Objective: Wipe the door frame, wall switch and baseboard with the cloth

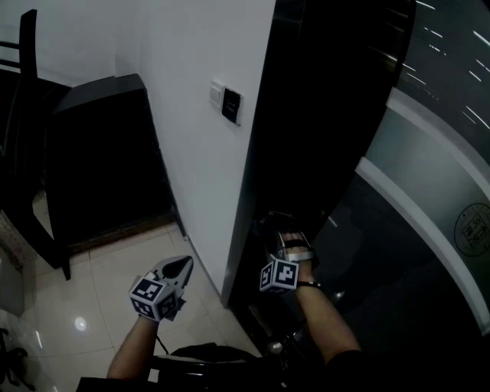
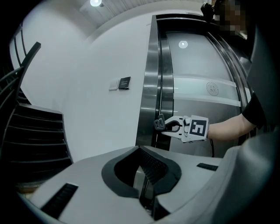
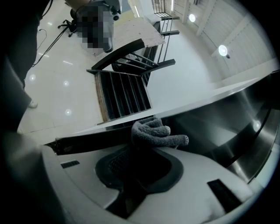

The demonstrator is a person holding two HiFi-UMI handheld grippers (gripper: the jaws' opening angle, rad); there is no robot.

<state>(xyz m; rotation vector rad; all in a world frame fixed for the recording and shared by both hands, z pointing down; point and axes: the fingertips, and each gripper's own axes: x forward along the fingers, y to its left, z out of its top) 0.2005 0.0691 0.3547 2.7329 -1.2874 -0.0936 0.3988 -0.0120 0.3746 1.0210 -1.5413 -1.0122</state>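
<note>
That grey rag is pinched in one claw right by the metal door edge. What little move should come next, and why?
Probably slide the right gripper up along the door frame, keeping the cloth pressed to it: its jaws are shut on the cloth, which sits low at the metal, and most of the frame runs on above it.

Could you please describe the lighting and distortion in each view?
Head view: dim, the door frame almost black, a lamp glint on the floor tiles. Left gripper view: fisheye bends the wall; ceiling lamp flares. Right gripper view: the cloth sharp, corners vignetted black.
</note>
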